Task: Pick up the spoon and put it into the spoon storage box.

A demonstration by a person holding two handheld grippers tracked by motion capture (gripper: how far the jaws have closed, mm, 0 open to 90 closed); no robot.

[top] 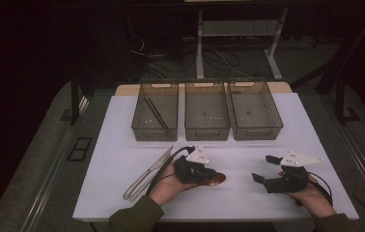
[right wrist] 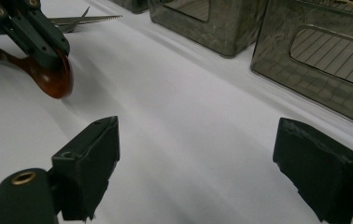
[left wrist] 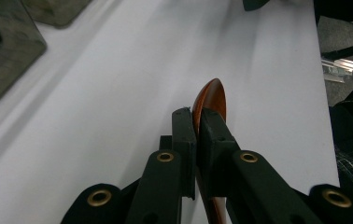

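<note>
- Left gripper (top: 208, 177) clamped on brown wooden spoon (top: 217, 179), jaws pinching it just behind the bowl; bowl sticking out past the tips in left gripper view (left wrist: 210, 100).
- Spoon held near front edge of white table (top: 122, 159), bowl toward the right gripper; seen in right gripper view (right wrist: 53, 77) with handle running back under the left hand.
- Right gripper (top: 263, 168) with jaws wide apart, nothing between them, low over bare table, well apart from spoon.
- Metal knife and fork (top: 147, 173) lying together just left of left hand.
- Three clear bins (top: 207, 110) in a row at the far side; dark sticks in left bin (top: 155, 112).
</note>
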